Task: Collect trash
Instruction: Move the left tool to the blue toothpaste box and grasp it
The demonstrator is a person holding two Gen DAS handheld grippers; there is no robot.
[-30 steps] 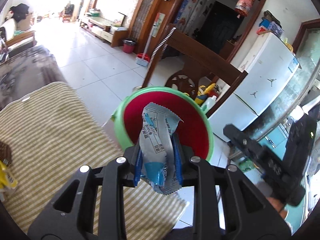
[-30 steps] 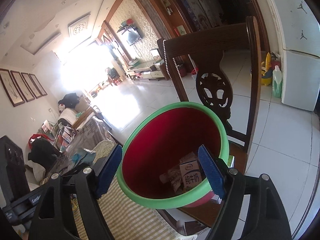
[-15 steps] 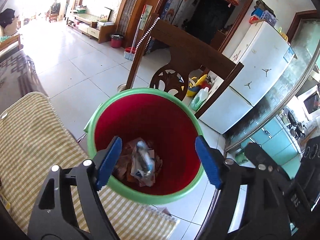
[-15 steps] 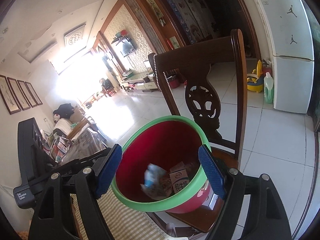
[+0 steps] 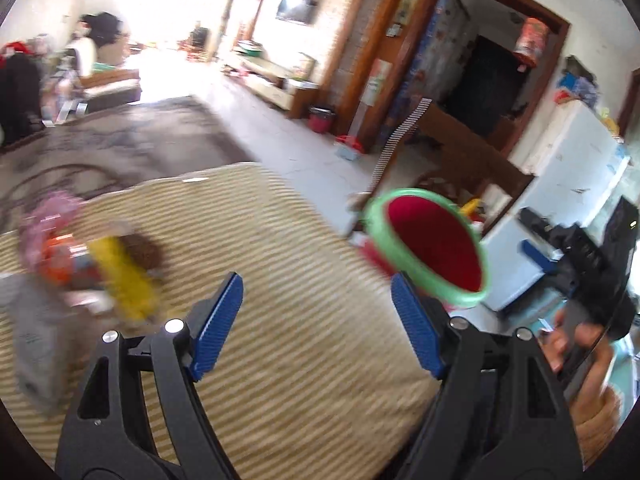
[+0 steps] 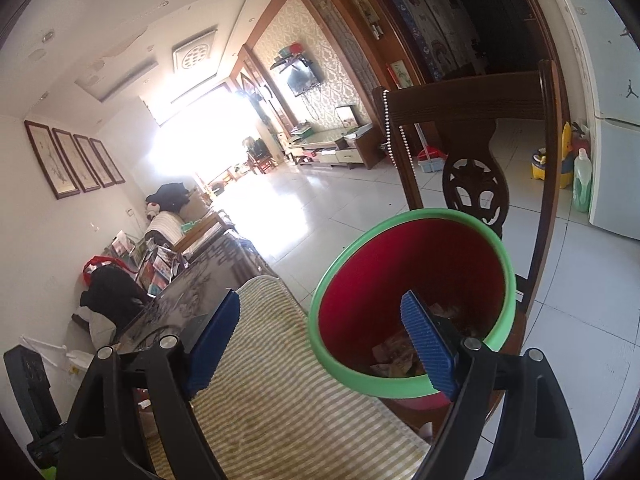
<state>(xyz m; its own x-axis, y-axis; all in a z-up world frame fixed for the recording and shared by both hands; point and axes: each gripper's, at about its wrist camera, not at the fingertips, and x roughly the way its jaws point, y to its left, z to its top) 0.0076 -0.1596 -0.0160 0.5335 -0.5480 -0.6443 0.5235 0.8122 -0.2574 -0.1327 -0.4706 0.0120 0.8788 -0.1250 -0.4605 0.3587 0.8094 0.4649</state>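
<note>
Now between pickups: left gripper [image 5: 316, 322] is seen w/ jaws wide apart, nothing between them, over the striped cloth [image 5: 288, 248]. Its jaws have opened a touch further just now. Right gripper [image 6: 320, 340] is likewise spread and empty, jaws just opened a bit more, held at the near rim of the bin [image 6: 412, 300], not touching as far as can be told.

Bin: red inside, green rim, mouth tilted toward the cameras; scraps are seen at its bottom in the right view.

Remaining trash pile [image 5: 80, 276] is found on the cloth, left of the left gripper, well apart from the bin. Heavily blurred. A yellow piece [image 5: 124, 280] is made out, long axis approx. diagonal, upper-left to lower-right; a grey wrapper [image 5: 34, 344] lies nearer, long axis approx. toward the camera. Exact facing can't be told.

Next move, as judged: left gripper to be carried left to the pile, jaws lined across a piece's short side, then closed.
</note>
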